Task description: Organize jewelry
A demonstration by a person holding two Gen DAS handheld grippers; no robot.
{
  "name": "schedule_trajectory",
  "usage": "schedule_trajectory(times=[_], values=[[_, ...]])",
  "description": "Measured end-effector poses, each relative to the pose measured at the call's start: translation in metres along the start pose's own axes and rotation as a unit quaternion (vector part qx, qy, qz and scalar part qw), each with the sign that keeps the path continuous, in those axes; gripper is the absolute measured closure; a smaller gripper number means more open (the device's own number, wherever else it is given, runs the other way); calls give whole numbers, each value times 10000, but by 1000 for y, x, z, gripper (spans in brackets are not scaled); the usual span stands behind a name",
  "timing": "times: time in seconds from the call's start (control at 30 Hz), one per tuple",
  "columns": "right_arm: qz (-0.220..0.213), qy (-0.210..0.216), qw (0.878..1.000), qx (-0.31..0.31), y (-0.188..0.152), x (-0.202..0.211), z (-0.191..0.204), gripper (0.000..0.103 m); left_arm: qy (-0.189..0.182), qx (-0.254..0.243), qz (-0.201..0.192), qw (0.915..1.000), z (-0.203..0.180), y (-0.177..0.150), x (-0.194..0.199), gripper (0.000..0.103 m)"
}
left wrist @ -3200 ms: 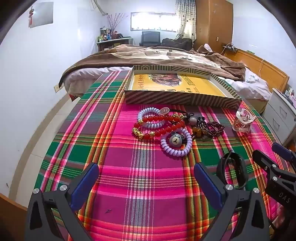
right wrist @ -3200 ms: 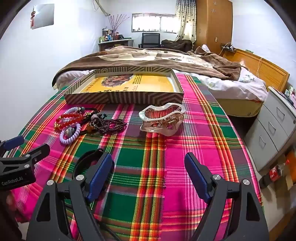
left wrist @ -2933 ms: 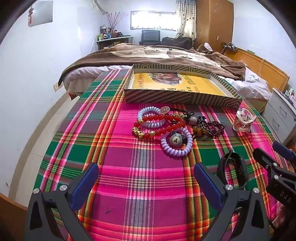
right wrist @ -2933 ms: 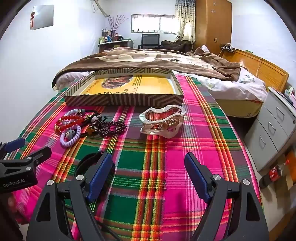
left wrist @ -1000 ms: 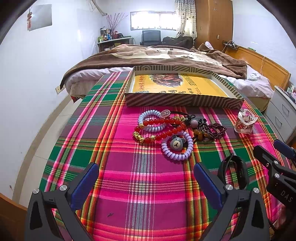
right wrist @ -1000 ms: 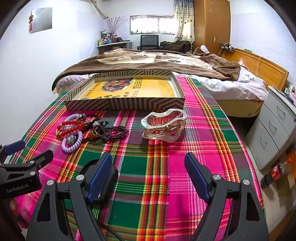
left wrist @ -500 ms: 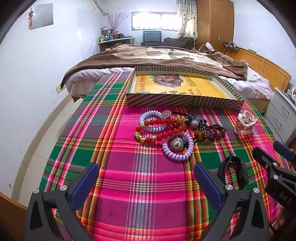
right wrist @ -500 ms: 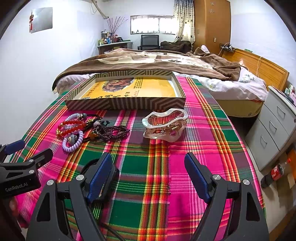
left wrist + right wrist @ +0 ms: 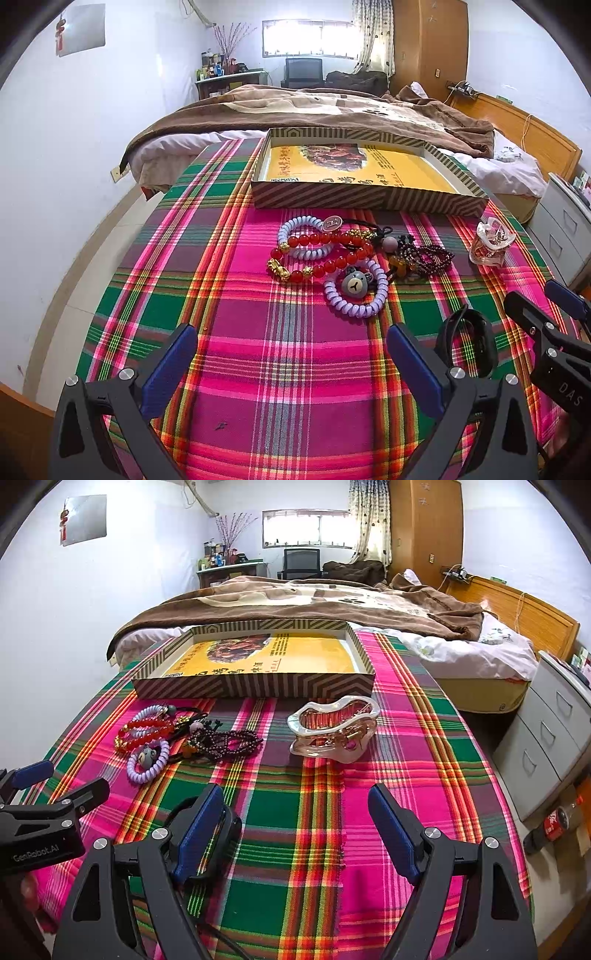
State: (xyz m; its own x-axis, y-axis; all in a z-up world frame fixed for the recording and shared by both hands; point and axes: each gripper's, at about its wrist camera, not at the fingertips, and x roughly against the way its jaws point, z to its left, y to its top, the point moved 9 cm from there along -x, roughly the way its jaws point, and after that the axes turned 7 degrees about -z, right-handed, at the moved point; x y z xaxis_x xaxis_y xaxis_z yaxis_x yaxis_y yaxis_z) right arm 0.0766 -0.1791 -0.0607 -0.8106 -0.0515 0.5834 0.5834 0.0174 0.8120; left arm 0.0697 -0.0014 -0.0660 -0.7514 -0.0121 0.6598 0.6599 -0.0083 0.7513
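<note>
**Jewelry heaped in front of my tray**

I see a red bead bracelet (image 9: 325, 254) with gold charms lying flat on the plaid cloth, draped over a pale blue coil band (image 9: 295, 236). Just nearer to me sits a lilac coil band (image 9: 356, 295) carrying a grey bear charm (image 9: 355, 283), touching the red beads. To their right, a dark garnet bead strand (image 9: 424, 256) is bunched up, tangled with black cord and an amber piece. Well apart to the right stands a glossy wavy dish (image 9: 334, 729), upright, holding what I take to be small gold pieces. Behind everything lies the striped tray (image 9: 365, 195), its yellow floor bare.
</note>
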Motion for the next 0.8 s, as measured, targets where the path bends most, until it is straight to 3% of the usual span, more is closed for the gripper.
schedule_trajectory(times=[0.3,0.47,0.63,0.8], values=[[164,329,9993,9,-8,-8,8,22,-235,105,46,9997,13,-7,-3,0],[402,567,9975,96,-18,-16,19,23,-159,56,57,9998,28,-13,-5,0],[610,672,9955,271,-26,-25,29,41,-252,239,244,9991,42,-22,-10,0],[664,633,9950,399,-27,-28,33,53,-475,466,381,9971,49,-28,-11,0]])
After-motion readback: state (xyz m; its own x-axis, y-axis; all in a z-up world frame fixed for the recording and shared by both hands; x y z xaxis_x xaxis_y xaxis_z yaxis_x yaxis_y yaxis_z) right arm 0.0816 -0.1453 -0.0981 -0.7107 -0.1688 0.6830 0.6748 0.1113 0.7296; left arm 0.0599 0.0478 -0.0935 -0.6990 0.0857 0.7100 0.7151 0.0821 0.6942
